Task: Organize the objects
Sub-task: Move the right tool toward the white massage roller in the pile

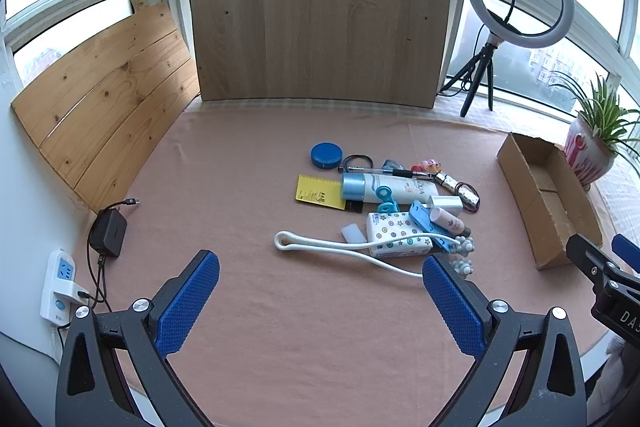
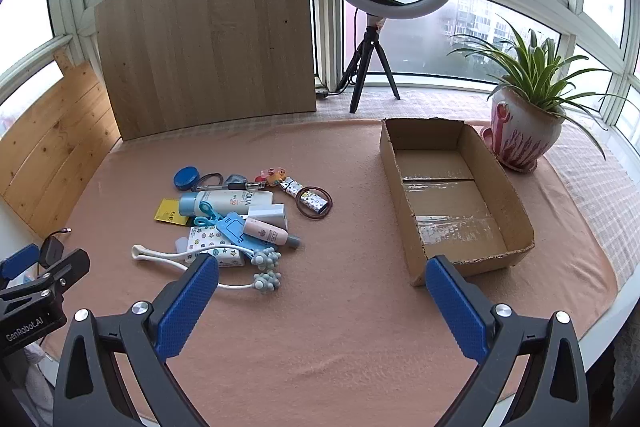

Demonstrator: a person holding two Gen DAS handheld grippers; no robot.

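Both grippers, left gripper and right gripper, are wide open and empty; that sunscreen bottle looks light, stiff, kinda slippery, so I'd pinch it mid-body.

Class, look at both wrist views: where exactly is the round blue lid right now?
The round blue lid lies on the pink cloth at the pile's far left corner, beside the black hair tie and beyond the yellow card.
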